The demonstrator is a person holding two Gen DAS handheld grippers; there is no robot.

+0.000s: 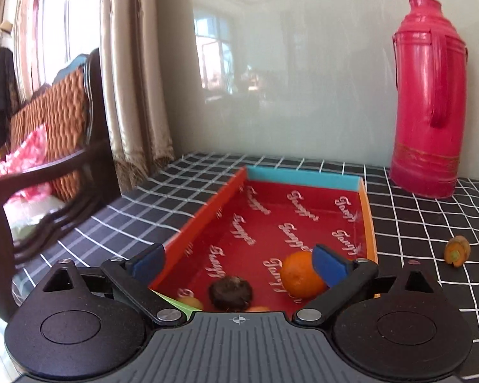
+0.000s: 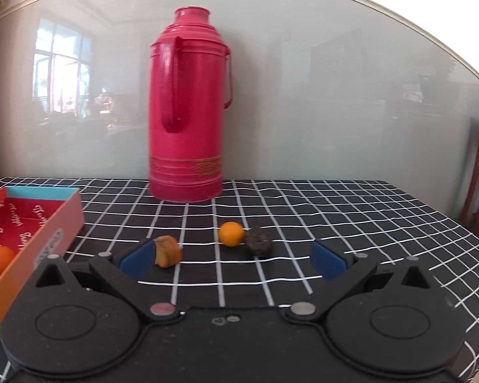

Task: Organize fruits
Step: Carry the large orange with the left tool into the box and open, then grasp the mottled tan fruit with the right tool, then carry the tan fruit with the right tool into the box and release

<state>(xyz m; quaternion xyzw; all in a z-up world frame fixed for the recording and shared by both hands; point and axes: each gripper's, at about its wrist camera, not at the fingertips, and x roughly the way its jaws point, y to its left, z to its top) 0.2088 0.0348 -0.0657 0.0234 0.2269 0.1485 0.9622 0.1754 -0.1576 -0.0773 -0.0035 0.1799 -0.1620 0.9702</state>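
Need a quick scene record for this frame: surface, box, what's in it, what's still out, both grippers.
surface: table with black checked cloth
box: red tray, at left
in box: orange, dark round fruit; more orange bits at near edge, unclear
still out: small orange, dark fruit, carrot-like piece
other: red thermos, upright at back
left gripper: open, over box, holding nothing
right gripper: open, empty, facing the loose pieces

Daylight floods in from a window (image 1: pixel 44 38) at the upper left of the left wrist view, overexposed to near white. The glossy wall (image 2: pixel 335 95) mirrors it as a pale glare. Both pictures are bright, softly blurred throughout, with straight lines bowing and corners going dark at the fisheye edges.
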